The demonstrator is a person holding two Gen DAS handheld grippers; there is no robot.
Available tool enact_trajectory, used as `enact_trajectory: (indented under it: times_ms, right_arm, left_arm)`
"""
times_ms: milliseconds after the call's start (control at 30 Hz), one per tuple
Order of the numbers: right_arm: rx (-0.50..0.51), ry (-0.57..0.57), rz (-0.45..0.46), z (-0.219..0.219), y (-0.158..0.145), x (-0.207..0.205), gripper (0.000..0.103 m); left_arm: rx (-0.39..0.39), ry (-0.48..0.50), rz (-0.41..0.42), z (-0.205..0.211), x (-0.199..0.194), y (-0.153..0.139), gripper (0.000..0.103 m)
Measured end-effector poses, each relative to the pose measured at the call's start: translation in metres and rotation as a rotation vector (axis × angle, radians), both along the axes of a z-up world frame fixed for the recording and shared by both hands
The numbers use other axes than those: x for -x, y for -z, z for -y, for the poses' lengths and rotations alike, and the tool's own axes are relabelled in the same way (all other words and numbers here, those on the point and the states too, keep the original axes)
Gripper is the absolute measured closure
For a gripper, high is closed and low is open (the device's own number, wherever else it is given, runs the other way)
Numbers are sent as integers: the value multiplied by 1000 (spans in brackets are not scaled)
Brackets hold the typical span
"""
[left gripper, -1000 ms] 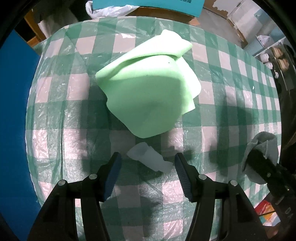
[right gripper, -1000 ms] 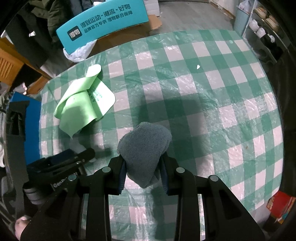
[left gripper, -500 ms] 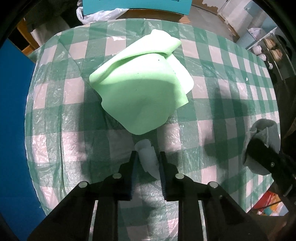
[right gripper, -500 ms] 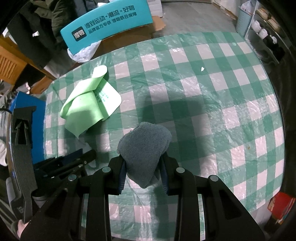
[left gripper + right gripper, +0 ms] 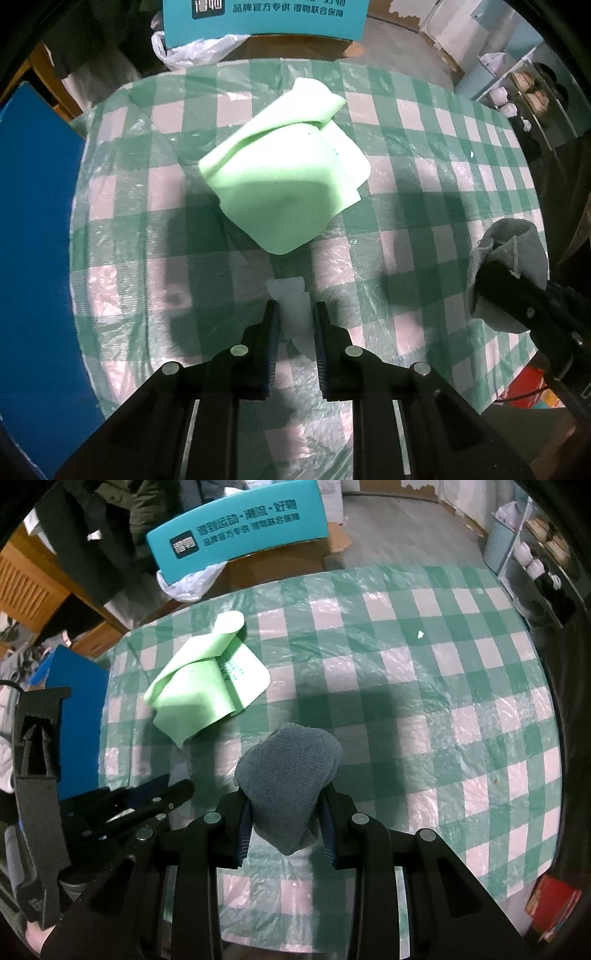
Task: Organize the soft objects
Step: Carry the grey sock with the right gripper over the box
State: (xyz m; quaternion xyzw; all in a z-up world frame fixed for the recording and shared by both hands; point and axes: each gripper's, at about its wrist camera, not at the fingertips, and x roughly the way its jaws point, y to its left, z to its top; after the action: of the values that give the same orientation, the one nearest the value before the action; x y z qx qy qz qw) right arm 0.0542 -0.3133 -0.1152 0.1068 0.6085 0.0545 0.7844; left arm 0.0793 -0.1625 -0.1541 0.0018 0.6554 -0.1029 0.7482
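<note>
- While pinched between the jaws of the left tongs (image 5: 294,317), pointed steeply down at the counter (image 5: 424,206): a small white translucent scrap (image 5: 291,310), crumpled, its upper end poking out past the pads.
- Left jaws drawn in close, pressing both sides of that scrap; seen from the right wrist as a dark, nearly shut pair of fingers low at the left (image 5: 173,794).
- Clamped in the right tongs (image 5: 286,823): a grey towel (image 5: 288,775), bunched into a rounded lump bulging above the pads, held clear over the checked cover.
- Same grey towel (image 5: 509,258) visible at the right edge of the left wrist view, wrapped about a black finger.
- Lying loose on the green-and-white checked plastic cover, beyond both tongs: a light green cloth (image 5: 284,177), folded over itself with one corner curled up, touching neither tool.
- From the right wrist, green cloth (image 5: 207,679) up and to the left of the grey towel, faint printing on its lower layer.
- Beside the counter on the left: a blue panel (image 5: 33,258).
- Behind the far rim: a teal sign (image 5: 236,531) with white lettering and a white plastic bag (image 5: 188,583).
</note>
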Motion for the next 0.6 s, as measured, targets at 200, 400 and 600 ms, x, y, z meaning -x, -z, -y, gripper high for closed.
enact_trajectory:
  times_ms: [200, 400, 600]
  right_arm:
    - [3, -34, 26, -11, -12, 4, 73]
    - [24, -80, 49, -26, -23, 8, 73]
    - [38, -116, 84, -40, -37, 12, 73]
  left_arm:
    - [-15, 5, 34, -14, 8, -15, 85]
    - [-50, 14, 102, -26, 13, -39, 85]
    - [-85, 21, 175, -46, 23, -61, 85]
